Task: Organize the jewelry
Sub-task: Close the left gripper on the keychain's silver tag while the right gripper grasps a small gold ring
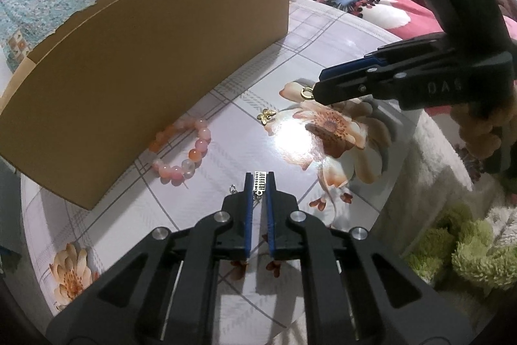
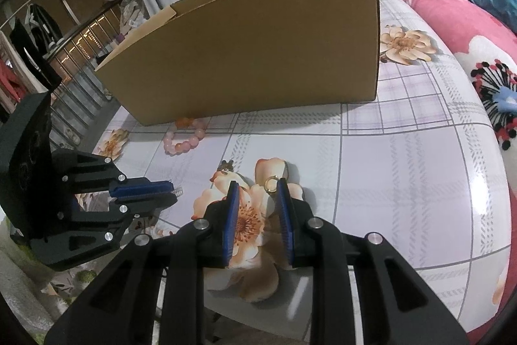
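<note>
The left gripper (image 1: 259, 180) has its fingers pinched nearly closed on a small silver pendant (image 1: 260, 181) just above the bench (image 1: 323, 31). It looks light, thin and slippery, best held by its flat sides. The right gripper (image 2: 257, 185) stands part open, a gold ring (image 2: 270, 184) resting against one finger, apparently ungripped.

The only lettering that can be read is raised "DAS" on the black body of the right gripper (image 1: 318, 92), seen in the left wrist view behind its blue-padded fingers. A green light glows on the mount above it; it carries no legible marking.
</note>
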A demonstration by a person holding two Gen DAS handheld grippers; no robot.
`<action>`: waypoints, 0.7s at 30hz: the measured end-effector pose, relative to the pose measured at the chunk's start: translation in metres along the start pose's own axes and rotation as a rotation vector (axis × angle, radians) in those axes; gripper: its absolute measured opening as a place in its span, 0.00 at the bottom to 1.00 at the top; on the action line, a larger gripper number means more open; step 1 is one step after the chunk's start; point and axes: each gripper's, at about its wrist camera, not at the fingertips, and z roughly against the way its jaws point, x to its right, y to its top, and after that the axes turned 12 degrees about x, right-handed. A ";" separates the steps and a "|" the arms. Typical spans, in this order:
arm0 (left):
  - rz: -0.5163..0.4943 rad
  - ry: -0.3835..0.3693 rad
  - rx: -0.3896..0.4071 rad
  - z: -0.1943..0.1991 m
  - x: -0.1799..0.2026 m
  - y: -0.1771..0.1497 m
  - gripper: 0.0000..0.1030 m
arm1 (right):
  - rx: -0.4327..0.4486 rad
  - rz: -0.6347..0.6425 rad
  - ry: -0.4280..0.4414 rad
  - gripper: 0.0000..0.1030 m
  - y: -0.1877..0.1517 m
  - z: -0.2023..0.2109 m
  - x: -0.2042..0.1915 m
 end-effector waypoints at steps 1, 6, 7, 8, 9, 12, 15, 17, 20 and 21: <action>0.003 0.005 0.004 0.001 0.000 -0.001 0.06 | 0.001 0.001 -0.001 0.23 0.000 0.001 0.000; 0.035 0.021 0.031 0.007 -0.004 0.000 0.06 | 0.004 0.011 -0.010 0.23 0.002 0.005 0.001; 0.042 0.028 0.042 0.010 -0.006 0.001 0.06 | 0.006 0.013 -0.011 0.23 0.002 0.006 0.001; 0.049 0.036 0.053 0.013 -0.008 0.002 0.06 | 0.007 0.015 -0.012 0.23 0.003 0.007 0.002; 0.056 0.041 0.063 0.015 -0.010 0.004 0.06 | 0.007 0.019 -0.014 0.23 0.003 0.008 0.002; 0.084 0.058 0.108 0.024 -0.015 0.008 0.06 | 0.001 0.038 -0.017 0.23 0.002 0.010 0.000; 0.114 0.072 0.153 0.032 -0.021 0.012 0.06 | -0.006 0.064 -0.026 0.23 0.000 0.009 -0.004; 0.126 0.073 0.172 0.035 -0.023 0.014 0.06 | -0.007 0.087 -0.044 0.23 -0.001 0.007 -0.007; 0.128 0.071 0.182 0.035 -0.022 0.015 0.06 | -0.008 0.118 -0.066 0.23 -0.001 0.003 -0.009; 0.128 0.071 0.183 0.034 -0.022 0.015 0.06 | -0.009 0.132 -0.073 0.23 -0.001 0.001 -0.010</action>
